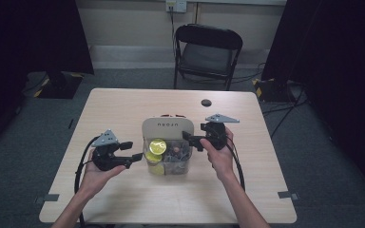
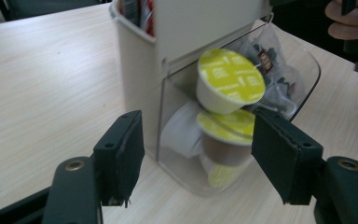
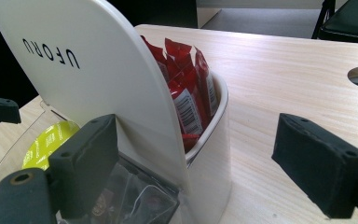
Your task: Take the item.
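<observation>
Here, round yellow-lidded capsules fill a clear bin.

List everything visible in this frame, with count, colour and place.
Table: one, light wood, centre.
Organiser: one, white back with clear front bin, table middle.
Coffee pods: at least three, yellow-green lids, clear bin.
Sachets: several, red, rear compartment.
Wrapped packets: several, dark, clear bin beside the pods.
Folding chair: one, black, beyond table.
Left gripper: black, left of organiser, jaws apart, nothing between them.
Right gripper: black, at organiser's right, jaws open.
</observation>
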{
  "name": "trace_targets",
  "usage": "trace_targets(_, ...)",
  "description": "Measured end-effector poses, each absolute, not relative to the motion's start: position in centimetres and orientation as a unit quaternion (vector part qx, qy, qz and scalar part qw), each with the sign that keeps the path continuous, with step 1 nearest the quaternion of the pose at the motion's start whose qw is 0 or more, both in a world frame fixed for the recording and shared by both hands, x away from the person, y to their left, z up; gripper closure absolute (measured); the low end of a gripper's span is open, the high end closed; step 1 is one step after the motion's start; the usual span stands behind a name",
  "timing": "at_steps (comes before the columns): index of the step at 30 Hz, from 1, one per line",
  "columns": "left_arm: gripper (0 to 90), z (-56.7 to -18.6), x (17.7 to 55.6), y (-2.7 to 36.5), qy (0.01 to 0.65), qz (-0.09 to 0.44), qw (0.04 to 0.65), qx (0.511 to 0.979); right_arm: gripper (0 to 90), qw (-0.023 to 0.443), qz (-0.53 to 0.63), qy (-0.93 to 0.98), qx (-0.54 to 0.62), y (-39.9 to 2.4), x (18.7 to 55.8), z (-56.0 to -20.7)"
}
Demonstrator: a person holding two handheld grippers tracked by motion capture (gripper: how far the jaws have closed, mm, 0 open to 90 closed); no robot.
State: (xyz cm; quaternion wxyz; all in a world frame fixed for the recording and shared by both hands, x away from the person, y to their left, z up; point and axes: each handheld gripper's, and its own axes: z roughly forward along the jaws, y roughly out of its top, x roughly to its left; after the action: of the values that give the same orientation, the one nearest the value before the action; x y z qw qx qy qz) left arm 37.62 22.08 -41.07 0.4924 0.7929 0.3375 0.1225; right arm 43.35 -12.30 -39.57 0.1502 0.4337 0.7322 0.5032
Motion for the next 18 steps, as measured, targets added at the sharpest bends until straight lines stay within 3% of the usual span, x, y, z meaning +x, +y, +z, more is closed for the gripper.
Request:
trace_targets(12, 38.8, -40.2, 38.7, 18.8, 0.297, 0.105, 0.509, 0.801, 13.7, 0.149, 0.502, 0.733, 0.433, -12.3, 43.3, -39.6)
trace_targets(18, 34.5, -40.6, 39.2, 18.2, 0.301, 0.098, 0.507, 0.802, 13.8, 0.146, 0.499, 0.737, 0.432, -12.2, 43.4, -39.7)
